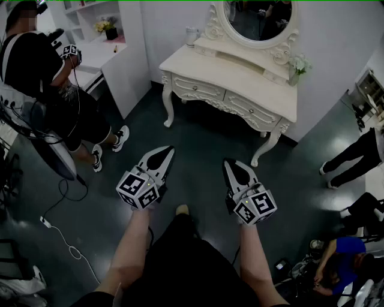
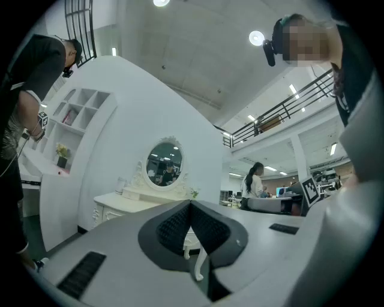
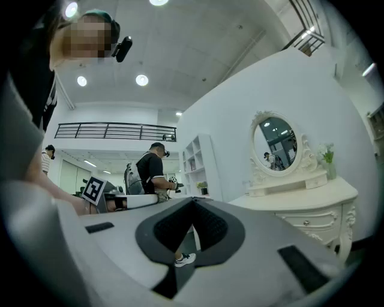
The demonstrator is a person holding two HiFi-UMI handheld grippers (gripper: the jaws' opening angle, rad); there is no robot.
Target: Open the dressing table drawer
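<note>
Holding nothing, your left gripper (image 1: 164, 151) and right gripper (image 1: 231, 164) are both closed, well apart from the dressing table (image 1: 240, 75). Expect a rigid, light drawer (image 3: 327, 219); pinch its small, likely slippery knob (image 3: 307, 222).

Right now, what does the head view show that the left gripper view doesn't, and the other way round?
Only the head view: the dressing table's two closed drawers and a white floor cable. Only the left gripper view: ceiling lights, a balcony railing and a distant person in white. Both: the dressing table, its oval mirror, the shelf unit and the shut left gripper.
</note>
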